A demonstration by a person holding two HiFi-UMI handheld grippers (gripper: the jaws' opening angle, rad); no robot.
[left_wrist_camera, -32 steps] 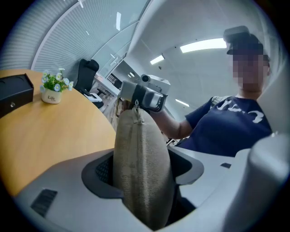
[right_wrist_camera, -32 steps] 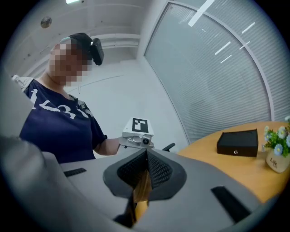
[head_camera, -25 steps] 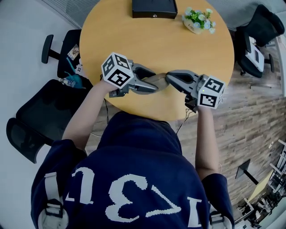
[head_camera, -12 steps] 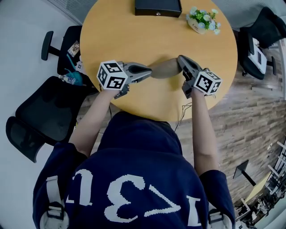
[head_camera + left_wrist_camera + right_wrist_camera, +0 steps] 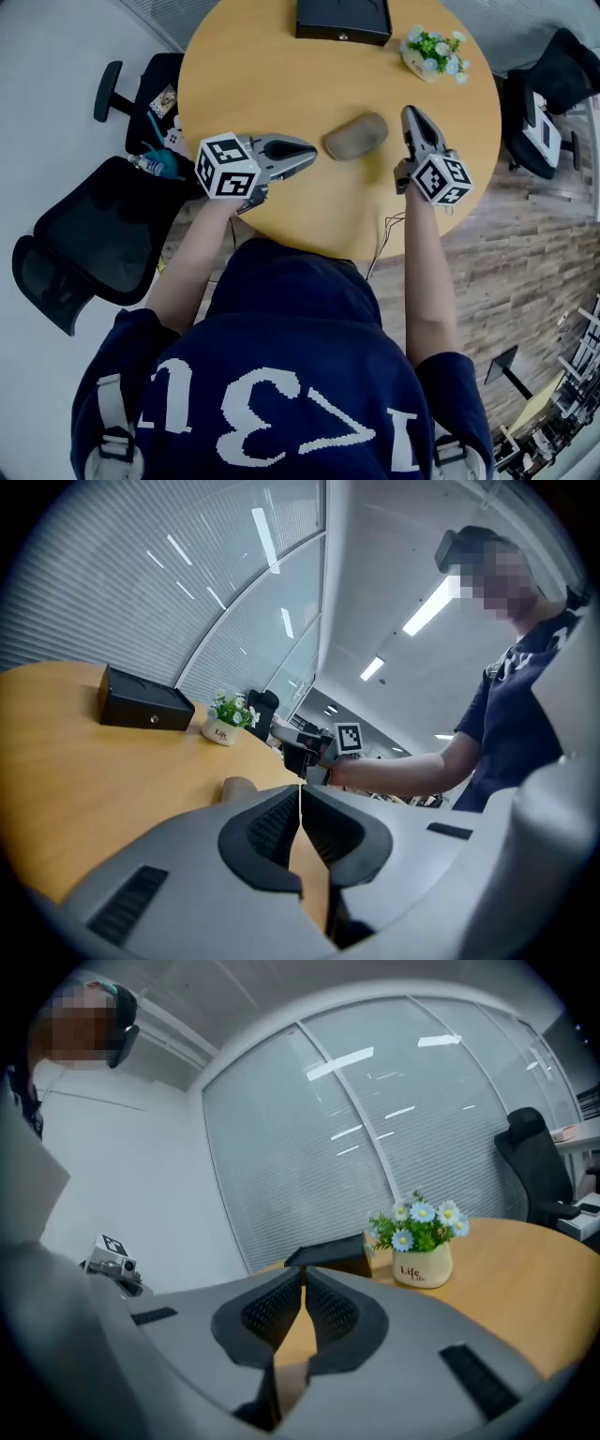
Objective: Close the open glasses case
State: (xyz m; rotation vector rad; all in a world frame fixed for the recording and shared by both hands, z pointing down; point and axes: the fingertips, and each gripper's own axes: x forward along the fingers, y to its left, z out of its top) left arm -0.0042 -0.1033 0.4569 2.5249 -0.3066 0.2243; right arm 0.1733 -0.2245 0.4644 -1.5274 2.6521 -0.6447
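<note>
**Clearances.** The left gripper [image 5: 312,150] lies over the near-left part of the round table [image 5: 281,84], with its marker cube at the table rim. The right gripper [image 5: 410,112] lies near the right rim, and the hand behind it hangs past the edge. Bare tabletop extends ahead of both tips. At the far rim, a black box [image 5: 343,19] stands ahead-left of the right gripper. A flower pot [image 5: 434,49] stands just ahead of the right gripper, slightly to its right. A black chair [image 5: 84,244] is beside and behind the left gripper, off the table. A second chair [image 5: 553,75] stands to the right of the right gripper, well apart.

**Surface and room.** The tabletop is smooth, light wood. Glass walls with blinds lie beyond it. The floor is pale on the left side and wood-patterned on the right.

**Glasses case.** The glasses case [image 5: 356,137] lies flat on the table with its lid down. It sits between the two grippers, just ahead of the left tip and to the left of the right jaws, touching neither. Its long axis continues the left gripper's pointing line and lies across the right gripper's, with the end nearer the right gripper slightly farther from the person.

**Jaw state.** The left jaws are clenched tip to tip and grasp nothing. The right jaws also meet at the tips, with nothing between them.
</note>
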